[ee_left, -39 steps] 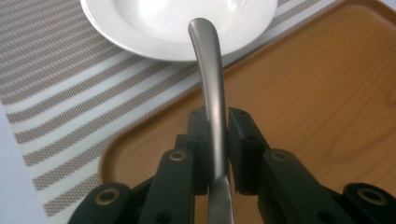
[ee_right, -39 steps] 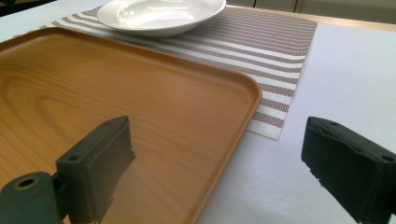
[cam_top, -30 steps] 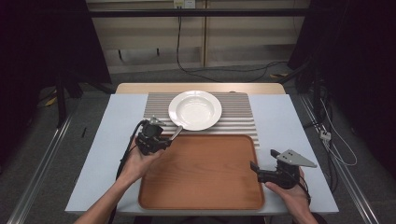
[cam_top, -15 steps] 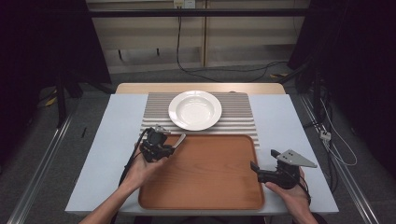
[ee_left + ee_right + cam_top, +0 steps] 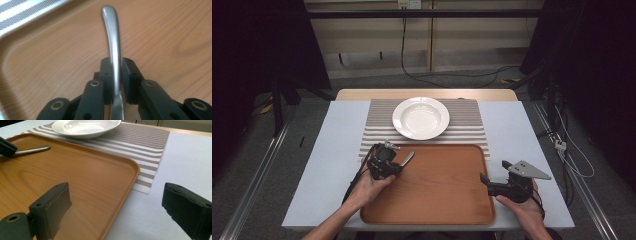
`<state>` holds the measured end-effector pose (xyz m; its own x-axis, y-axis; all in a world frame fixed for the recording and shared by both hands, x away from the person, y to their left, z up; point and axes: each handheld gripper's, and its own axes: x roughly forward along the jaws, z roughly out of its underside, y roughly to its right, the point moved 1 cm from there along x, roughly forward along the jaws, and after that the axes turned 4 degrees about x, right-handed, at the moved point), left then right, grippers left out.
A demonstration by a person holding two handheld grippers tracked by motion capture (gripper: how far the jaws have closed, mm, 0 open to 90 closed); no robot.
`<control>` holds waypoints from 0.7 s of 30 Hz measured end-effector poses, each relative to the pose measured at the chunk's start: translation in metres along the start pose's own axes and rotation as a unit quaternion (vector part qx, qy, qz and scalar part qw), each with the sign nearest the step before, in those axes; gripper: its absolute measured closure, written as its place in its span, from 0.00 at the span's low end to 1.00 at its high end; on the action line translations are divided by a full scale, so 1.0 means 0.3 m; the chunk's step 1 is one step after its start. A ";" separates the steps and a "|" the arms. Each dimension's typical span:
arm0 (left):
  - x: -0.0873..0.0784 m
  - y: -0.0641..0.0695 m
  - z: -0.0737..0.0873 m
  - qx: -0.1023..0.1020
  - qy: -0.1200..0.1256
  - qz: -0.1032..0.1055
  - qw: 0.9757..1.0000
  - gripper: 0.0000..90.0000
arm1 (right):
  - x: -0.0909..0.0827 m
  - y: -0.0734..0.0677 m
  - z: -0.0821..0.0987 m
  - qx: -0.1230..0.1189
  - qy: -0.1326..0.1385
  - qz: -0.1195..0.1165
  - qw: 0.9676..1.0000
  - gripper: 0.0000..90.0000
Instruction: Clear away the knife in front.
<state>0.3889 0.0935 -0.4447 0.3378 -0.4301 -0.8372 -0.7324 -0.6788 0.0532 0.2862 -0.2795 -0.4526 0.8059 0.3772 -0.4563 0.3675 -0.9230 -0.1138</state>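
The left gripper [image 5: 398, 162] is over the near left part of the brown tray [image 5: 437, 200]. Its jaws are squeezed tight on a shiny metal handle [image 5: 113, 42], and the handle's free end sticks out over the tray. The right gripper [image 5: 486, 181] sits at the tray's right edge with its jaws spread wide and nothing between them. A white bowl [image 5: 420, 117] rests on a striped mat [image 5: 467, 120], just past the tray's far edge.
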 end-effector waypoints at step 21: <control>-0.003 0.003 0.031 0.000 0.027 0.003 1.000 0.76 | -0.003 -0.003 0.002 -0.007 -0.001 -0.005 1.000 0.09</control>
<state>0.3824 0.0988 -0.4489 0.3647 -0.4651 -0.8066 -0.7346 -0.6761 0.0577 0.2849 -0.2792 -0.4525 0.8017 0.3858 -0.4566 0.3814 -0.9183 -0.1063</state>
